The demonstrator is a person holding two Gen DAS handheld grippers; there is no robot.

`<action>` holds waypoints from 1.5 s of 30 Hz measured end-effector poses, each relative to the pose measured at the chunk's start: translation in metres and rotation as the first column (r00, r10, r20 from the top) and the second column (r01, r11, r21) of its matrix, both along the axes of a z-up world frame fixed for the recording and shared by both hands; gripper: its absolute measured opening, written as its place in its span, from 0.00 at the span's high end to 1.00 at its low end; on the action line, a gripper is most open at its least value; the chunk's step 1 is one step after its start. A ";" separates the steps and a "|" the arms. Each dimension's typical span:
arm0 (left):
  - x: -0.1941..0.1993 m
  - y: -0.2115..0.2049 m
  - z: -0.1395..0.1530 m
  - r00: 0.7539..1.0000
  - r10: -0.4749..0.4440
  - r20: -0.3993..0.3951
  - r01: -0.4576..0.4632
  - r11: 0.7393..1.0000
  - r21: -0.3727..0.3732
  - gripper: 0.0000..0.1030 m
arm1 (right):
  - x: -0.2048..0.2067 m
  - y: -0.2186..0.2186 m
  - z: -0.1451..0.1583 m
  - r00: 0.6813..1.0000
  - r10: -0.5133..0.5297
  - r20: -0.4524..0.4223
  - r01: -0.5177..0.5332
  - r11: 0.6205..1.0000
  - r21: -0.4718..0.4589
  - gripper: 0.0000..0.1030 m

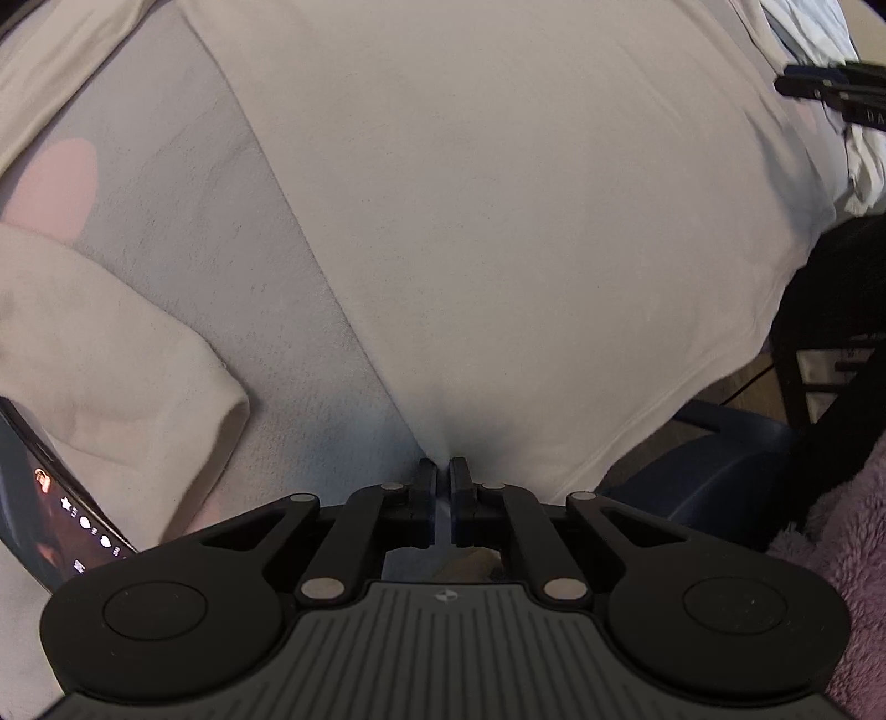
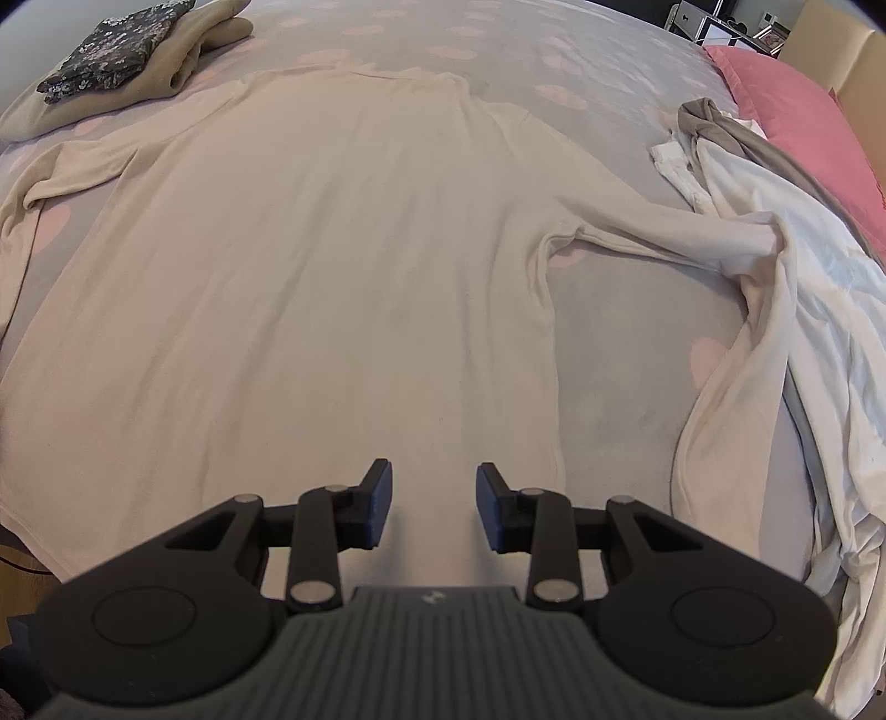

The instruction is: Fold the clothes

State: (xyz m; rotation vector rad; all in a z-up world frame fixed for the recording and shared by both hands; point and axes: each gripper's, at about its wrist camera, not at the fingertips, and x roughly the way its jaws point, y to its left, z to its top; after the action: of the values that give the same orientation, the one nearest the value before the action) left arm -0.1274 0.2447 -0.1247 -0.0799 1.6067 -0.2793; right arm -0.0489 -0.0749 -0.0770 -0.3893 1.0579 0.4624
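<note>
**Long-sleeved top laid flat, first pinch taken at the hem corner**

- Cream long-sleeved top (image 2: 310, 266) lies spread front-up on the grey bedcover with pink spots (image 2: 620, 343), neck toward the far side, hem toward the near edge of the bed. Body flat, few wrinkles.
- Left gripper (image 1: 443, 471): jaws clenched on the top's lower corner, at its side edge. A thin strip of cloth shows between the pads; fabric puckers toward the tips, so it reads as a real grip, though the shadow there makes the depth of the bite hard to judge.
- Right gripper (image 2: 434, 498): jaws apart, nothing between them, hovering over the hem near the top's other side edge. No contact visible.
- Sleeves not tidy: right-hand sleeve (image 2: 692, 238) trails out and bends back beside a heap of white and grey laundry (image 2: 803, 310); the other sleeve (image 2: 50, 183) curls at the far left.
- Done so far, by the look of it: two folded items stacked at the far corner, a dark floral piece (image 2: 111, 50) on a beige one (image 2: 183, 61).
- Left: this top has no fold in it yet; the heap waits untouched.
- A phone (image 1: 50, 498) with lit screen lies at the bed edge by the left gripper.
</note>
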 end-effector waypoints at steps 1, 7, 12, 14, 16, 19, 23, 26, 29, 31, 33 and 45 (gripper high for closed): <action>0.001 0.003 0.002 1.000 0.012 -0.002 -0.012 1.000 -0.015 0.93 | 0.000 0.000 0.000 1.000 0.000 -0.001 0.000 1.000 -0.002 0.64; 0.016 0.047 0.052 0.983 0.136 0.124 -0.133 0.991 -0.034 0.64 | 0.003 0.000 0.000 1.000 -0.018 -0.010 0.018 1.000 0.000 0.63; 0.039 0.094 0.095 0.933 0.252 0.258 -0.263 0.965 0.010 0.64 | 0.006 0.006 0.000 1.000 -0.011 -0.007 0.011 1.000 -0.002 0.60; 0.049 0.110 0.105 0.914 0.283 0.292 -0.304 0.952 0.031 0.64 | 0.008 0.007 0.000 1.000 -0.010 -0.004 0.010 1.000 -0.004 0.60; 0.054 0.128 0.110 0.896 0.316 0.311 -0.348 0.936 0.052 0.63 | 0.011 0.010 0.002 1.000 -0.010 0.003 0.010 1.000 -0.007 0.59; 0.054 0.156 0.110 0.870 0.369 0.327 -0.415 0.906 0.084 0.60 | 0.018 0.015 0.007 1.000 -0.013 0.014 0.013 1.000 -0.007 0.57; 0.053 0.184 0.101 0.850 0.410 0.330 -0.468 0.877 0.114 0.56 | 0.034 0.030 0.020 0.999 -0.028 0.018 0.028 1.000 0.013 0.54; 0.048 0.198 0.091 0.832 0.448 0.328 -0.500 0.861 0.091 0.53 | 0.048 0.051 0.027 0.999 -0.022 0.024 0.021 0.999 0.048 0.54; 0.047 0.208 0.082 0.809 0.488 0.328 -0.532 0.845 0.056 0.53 | 0.060 0.076 0.029 0.999 -0.003 0.036 0.001 0.997 0.077 0.54; 0.049 0.211 0.079 0.806 0.491 0.330 -0.533 0.845 0.046 0.53 | 0.064 0.091 0.024 0.999 0.018 0.041 -0.021 0.997 0.077 0.54; 0.052 0.213 0.077 0.804 0.492 0.334 -0.531 0.846 0.034 0.52 | 0.068 0.103 0.018 0.999 0.034 0.039 -0.036 0.997 0.070 0.54; 0.066 0.227 0.059 0.814 0.495 0.303 -0.541 0.836 0.088 0.50 | 0.081 0.143 -0.006 0.996 0.086 0.002 -0.086 0.995 0.059 0.54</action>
State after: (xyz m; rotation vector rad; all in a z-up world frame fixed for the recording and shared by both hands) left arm -0.0616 0.4716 -0.0654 -0.3331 1.2696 0.2697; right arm 0.0322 0.0683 -0.0826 -0.3833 1.0290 0.5695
